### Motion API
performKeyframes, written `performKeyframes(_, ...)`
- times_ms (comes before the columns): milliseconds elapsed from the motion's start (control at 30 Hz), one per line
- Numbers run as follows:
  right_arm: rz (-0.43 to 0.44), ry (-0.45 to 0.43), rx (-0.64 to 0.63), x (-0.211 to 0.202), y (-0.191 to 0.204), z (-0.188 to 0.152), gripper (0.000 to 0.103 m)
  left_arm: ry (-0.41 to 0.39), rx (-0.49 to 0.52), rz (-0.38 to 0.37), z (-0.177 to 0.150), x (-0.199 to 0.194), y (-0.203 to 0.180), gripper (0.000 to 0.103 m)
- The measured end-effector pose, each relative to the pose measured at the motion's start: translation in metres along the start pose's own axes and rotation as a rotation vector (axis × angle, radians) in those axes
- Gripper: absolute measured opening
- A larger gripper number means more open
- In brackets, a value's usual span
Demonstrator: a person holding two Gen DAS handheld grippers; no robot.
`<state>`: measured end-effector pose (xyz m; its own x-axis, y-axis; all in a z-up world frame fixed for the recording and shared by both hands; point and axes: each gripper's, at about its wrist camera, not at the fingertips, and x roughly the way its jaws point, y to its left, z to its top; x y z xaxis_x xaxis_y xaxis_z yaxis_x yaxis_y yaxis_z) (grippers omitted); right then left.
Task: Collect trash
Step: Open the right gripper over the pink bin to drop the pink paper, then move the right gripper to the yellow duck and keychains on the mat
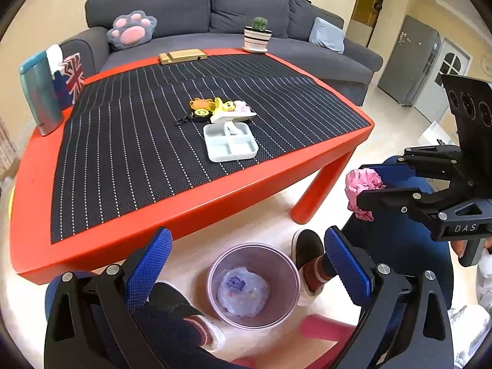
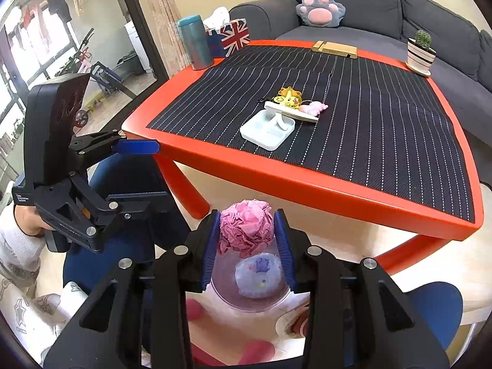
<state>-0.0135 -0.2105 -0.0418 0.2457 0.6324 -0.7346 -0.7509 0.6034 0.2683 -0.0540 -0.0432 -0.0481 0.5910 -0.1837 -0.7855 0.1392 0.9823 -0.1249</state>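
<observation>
- The pink wad is pinched between my right gripper's blue pads, off the near edge of the table and above the floor.
- In the right wrist view it hangs over the far rim of the bin, which stands on the floor between the person's feet and already holds a pale lilac lump.
- I judge the step is the drop: I'd bring the wad nearer, over the bin's middle, lower it toward the rim, then open, so light paper doesn't drift out.
- My left gripper hangs beside it above the bin, jaws spread wide, holding nothing.
- The tray and toys sit mid-table, well apart.
</observation>
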Motion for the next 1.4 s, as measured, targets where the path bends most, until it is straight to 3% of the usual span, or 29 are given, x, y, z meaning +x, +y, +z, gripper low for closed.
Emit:
performKeyframes(567, 0.038, 0.02, -0.031, 0.008, 0.015, 0.001, 0.038, -0.039, -0.05, 0.029, -0.005, -0.021, 0.017, 0.095)
performKeyframes(633, 0.05, 0.025, -0.041, 0.009, 0.018, 0.002, 0.053, -0.042, -0.052, 0.032, -0.005, -0.023, 0.019, 0.095)
performKeyframes(667, 0.048, 0.022, -0.039, 0.009, 0.019, 0.002, 0.077, -0.043, -0.054, 0.033, -0.006, -0.024, 0.019, 0.095)
performKeyframes(700, 0.045, 0.014, -0.036, 0.009, 0.019, 0.002, 0.091, -0.042, -0.055, 0.034, -0.006, -0.024, 0.02, 0.095)
performKeyframes(867, 0.025, 0.011, -0.015, 0.011, 0.015, 0.002, 0.096, -0.031, -0.057, 0.032, -0.009, -0.022, 0.019, 0.095)
performKeyframes(1400, 0.014, 0.009, 0.017, 0.01, 0.006, 0.0, 0.097, -0.022, -0.055, 0.023, -0.008, -0.018, 0.016, 0.095)
